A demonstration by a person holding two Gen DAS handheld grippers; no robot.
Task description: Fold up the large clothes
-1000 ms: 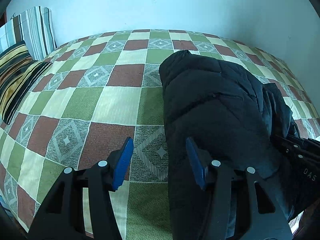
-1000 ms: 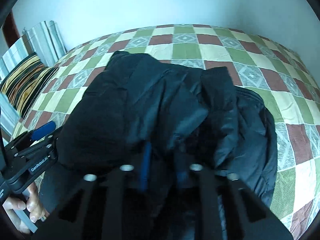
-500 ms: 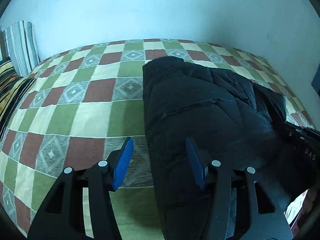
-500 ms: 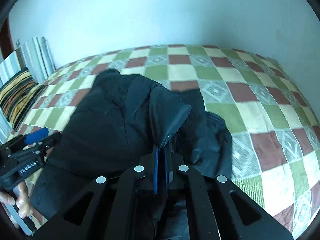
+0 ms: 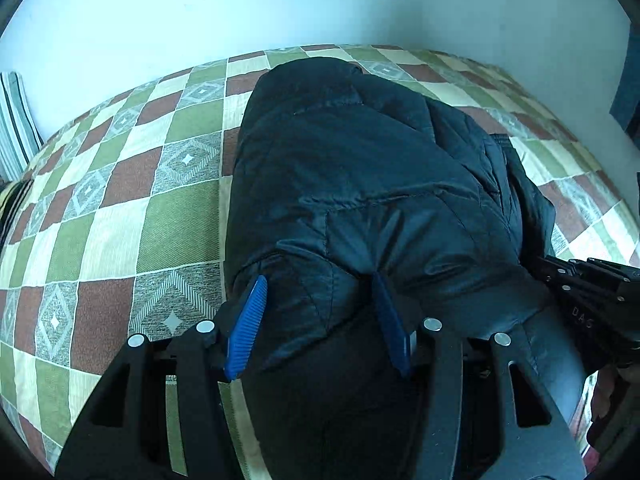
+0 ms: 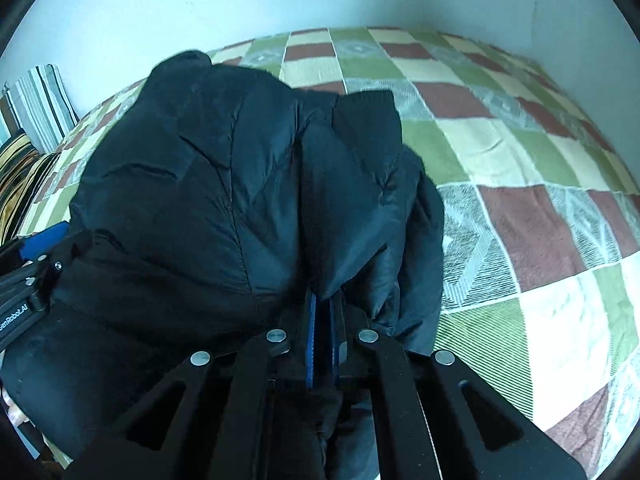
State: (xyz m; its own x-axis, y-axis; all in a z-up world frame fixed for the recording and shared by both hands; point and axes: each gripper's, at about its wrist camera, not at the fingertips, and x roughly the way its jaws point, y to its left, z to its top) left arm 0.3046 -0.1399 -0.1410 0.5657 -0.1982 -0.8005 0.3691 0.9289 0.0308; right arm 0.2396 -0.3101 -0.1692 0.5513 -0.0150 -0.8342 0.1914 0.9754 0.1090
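A: What is the jacket (image 5: 360, 184) made of?

B: Dark quilted cloth, smooth with a faint sheen, puffed between stitched seams. One edge looks like matt ribbed knit.

A: And the bedspread (image 5: 120, 220)?

B: Woven cloth, matt and slightly coarse, in checked squares.

A: The left gripper (image 5: 320, 320)?

B: Matt black rigid plastic, by the look of it, with shiny metal-looking round fasteners and blue ribbed pads (image 5: 246, 328). The right gripper (image 6: 322, 340) looks the same.

A: The pillows (image 6: 36, 120)?

B: Striped cloth, soft and matt.

A: The wall (image 5: 280, 0)?

B: Smooth, matt, pale.

1 jacket (image 5: 360, 184), 2 tools, 2 pillows
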